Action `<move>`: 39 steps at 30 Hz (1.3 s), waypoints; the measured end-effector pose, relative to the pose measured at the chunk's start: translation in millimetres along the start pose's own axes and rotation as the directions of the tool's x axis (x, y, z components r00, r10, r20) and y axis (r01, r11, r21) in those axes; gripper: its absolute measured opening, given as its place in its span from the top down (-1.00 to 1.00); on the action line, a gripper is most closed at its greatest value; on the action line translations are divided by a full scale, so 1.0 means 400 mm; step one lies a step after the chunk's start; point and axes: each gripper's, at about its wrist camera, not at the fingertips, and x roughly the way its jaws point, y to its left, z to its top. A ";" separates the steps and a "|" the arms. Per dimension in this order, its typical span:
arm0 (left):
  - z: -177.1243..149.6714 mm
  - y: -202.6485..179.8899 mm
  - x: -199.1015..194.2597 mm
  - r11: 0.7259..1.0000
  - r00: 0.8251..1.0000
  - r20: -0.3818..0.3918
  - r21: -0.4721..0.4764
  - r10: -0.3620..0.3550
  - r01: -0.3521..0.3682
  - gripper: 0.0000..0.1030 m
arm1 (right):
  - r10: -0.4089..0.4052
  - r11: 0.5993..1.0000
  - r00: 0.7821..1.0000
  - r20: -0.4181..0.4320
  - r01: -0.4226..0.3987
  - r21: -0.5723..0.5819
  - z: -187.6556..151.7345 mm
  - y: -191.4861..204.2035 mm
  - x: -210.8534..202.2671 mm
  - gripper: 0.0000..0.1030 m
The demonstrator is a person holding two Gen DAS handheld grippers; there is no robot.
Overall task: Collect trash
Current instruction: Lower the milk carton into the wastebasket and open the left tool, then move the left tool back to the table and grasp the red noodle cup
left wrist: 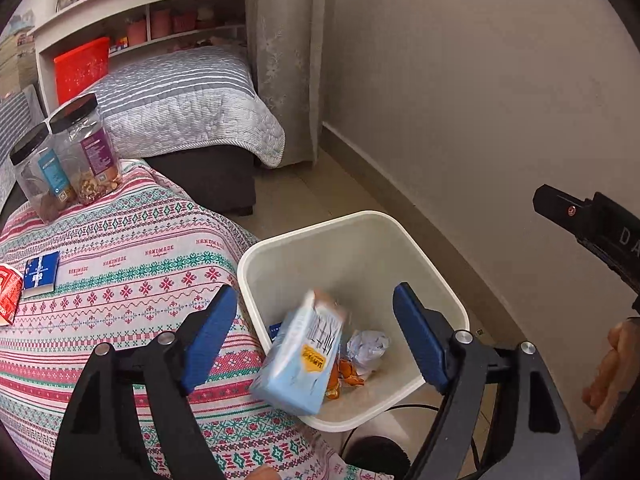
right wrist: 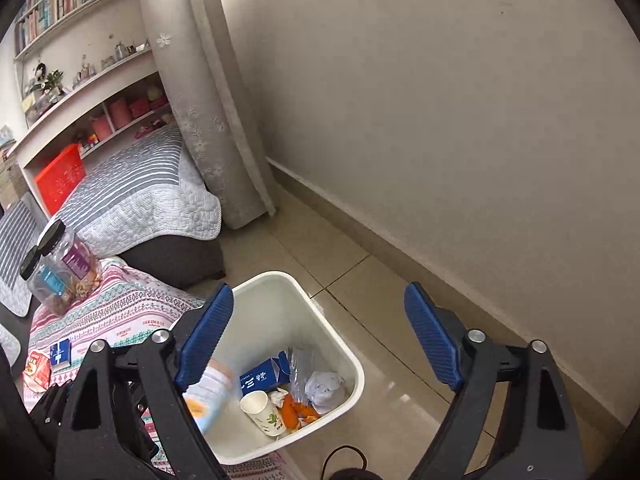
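Note:
A white trash bin [left wrist: 420,248] stands on the floor beside the patterned table [left wrist: 132,264]. My left gripper [left wrist: 316,336] is open above the bin. A light blue carton [left wrist: 300,364] is blurred and tilted between its fingers, touching neither, over the bin's near edge. Crumpled paper [left wrist: 368,348] and orange peel [left wrist: 348,372] lie in the bin. My right gripper [right wrist: 320,340] is open and empty above the bin [right wrist: 280,300]. In the right wrist view the bin holds a paper cup [right wrist: 262,410], a blue box [right wrist: 264,376], crumpled paper [right wrist: 326,386] and the blurred carton [right wrist: 212,392].
On the table lie a small blue box [left wrist: 40,272] and a red packet [left wrist: 8,296], with two black-lidded jars [left wrist: 84,152] at the far end. A grey striped bed [left wrist: 180,96] is behind. A wall [left wrist: 480,100] runs to the right of the bin. A black cable [right wrist: 344,456] lies on the floor.

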 end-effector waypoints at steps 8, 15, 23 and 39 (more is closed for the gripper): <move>0.013 0.060 -0.044 0.996 0.996 0.029 -0.030 0.088 -0.087 -0.54 | -0.025 0.996 0.999 0.047 0.029 -0.081 -0.015 0.065 -0.024 -0.86; 0.023 0.138 -0.105 0.985 0.984 0.069 -0.073 0.163 -0.158 -0.58 | -0.039 0.984 0.993 0.111 0.058 -0.168 -0.032 0.138 -0.053 -0.86; 0.018 0.223 -0.158 0.968 0.971 0.075 -0.123 0.228 -0.218 -0.59 | 0.004 0.972 0.995 0.100 0.020 -0.233 -0.060 0.236 -0.067 -0.86; -0.034 0.450 -0.215 0.920 0.938 0.030 -0.209 0.345 -0.332 -0.60 | 0.101 0.935 0.994 0.036 -0.082 -0.344 -0.127 0.465 -0.064 -0.86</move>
